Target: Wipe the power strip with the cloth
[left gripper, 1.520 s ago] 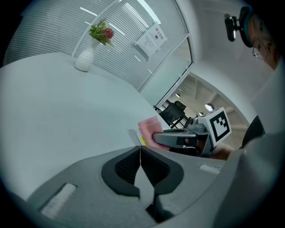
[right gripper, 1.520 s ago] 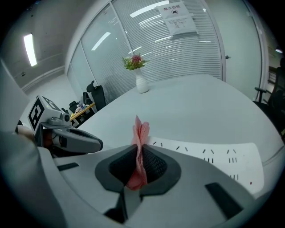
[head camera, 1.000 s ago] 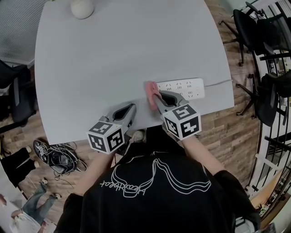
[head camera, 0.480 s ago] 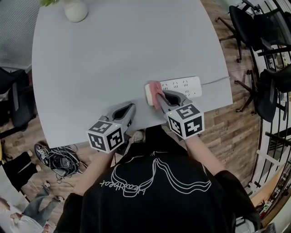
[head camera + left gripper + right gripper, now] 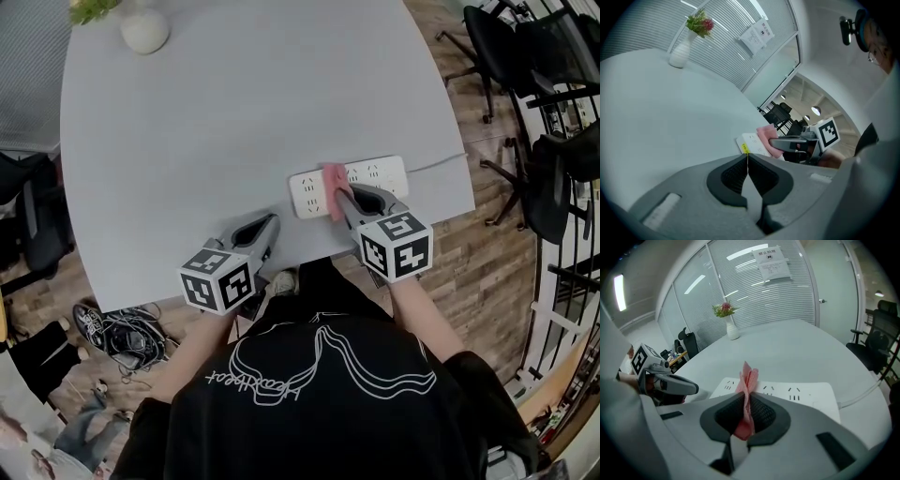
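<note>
A white power strip (image 5: 375,174) lies near the table's front edge, right of centre, its cable running off to the right. My right gripper (image 5: 339,194) is shut on a pink cloth (image 5: 335,178), which rests on the strip left of its middle. From the right gripper view the cloth (image 5: 748,385) stands pinched between the jaws above the strip (image 5: 801,393). My left gripper (image 5: 270,225) hovers shut and empty at the front edge, left of the strip. Its own view shows the strip's end (image 5: 751,143) with the cloth (image 5: 768,138) on it.
The grey table (image 5: 225,122) carries a white vase with a plant (image 5: 142,30) at its far left corner. Black office chairs (image 5: 534,112) stand to the right on the wooden floor. Cables and shoes (image 5: 117,323) lie on the floor at the left.
My right gripper has slid the pink cloth rightward along the strip, uncovering the strip's left end. The left gripper has stayed put.
</note>
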